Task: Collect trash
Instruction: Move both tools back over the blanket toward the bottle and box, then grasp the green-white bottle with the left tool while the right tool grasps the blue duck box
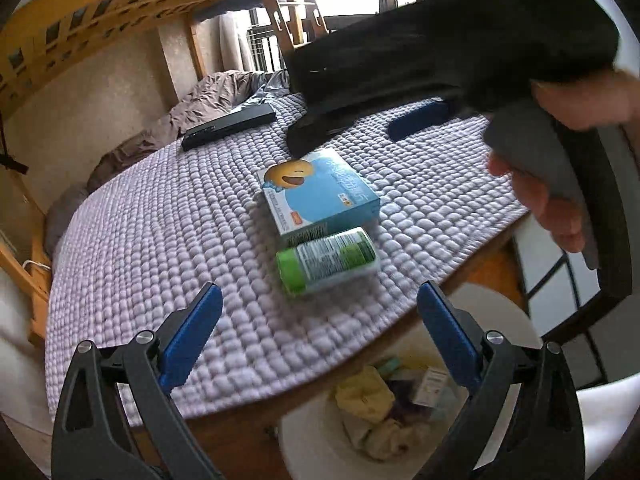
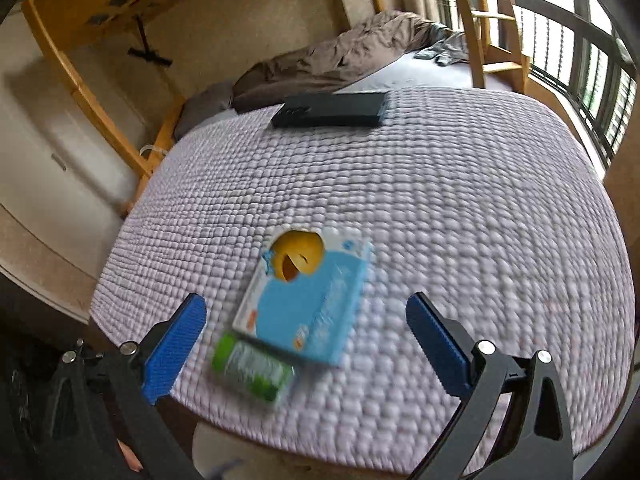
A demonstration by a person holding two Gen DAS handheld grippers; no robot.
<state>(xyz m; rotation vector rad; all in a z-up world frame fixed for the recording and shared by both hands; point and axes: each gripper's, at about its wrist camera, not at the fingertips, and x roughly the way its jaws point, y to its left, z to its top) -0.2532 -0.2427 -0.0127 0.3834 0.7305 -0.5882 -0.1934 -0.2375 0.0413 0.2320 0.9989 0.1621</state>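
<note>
A light blue carton with a laughing yellow face [image 1: 320, 196] [image 2: 316, 320] lies flat on the lilac quilted blanket [image 1: 160, 240] [image 2: 460, 220]. A green-and-white bottle [image 1: 326, 260] [image 2: 254, 368] lies on its side against the carton's near end. My left gripper [image 1: 318, 298] is open above the blanket's edge, just short of the bottle, with nothing between its fingers. My right gripper [image 2: 306, 302] is open over the carton and holds nothing. In the left wrist view a hand in a black sleeve [image 1: 460, 48] carries it, and one of its blue pads [image 1: 418, 119] shows.
A white bin [image 1: 312, 440] [image 2: 216, 448] with crumpled paper and wrappers [image 1: 384, 412] stands on the floor below the bed's edge. A flat black box [image 1: 228, 124] [image 2: 332, 110] lies farther back. Beyond it are a grey duvet [image 2: 340, 56], a wooden bunk frame [image 2: 80, 80] and a ladder [image 2: 488, 20].
</note>
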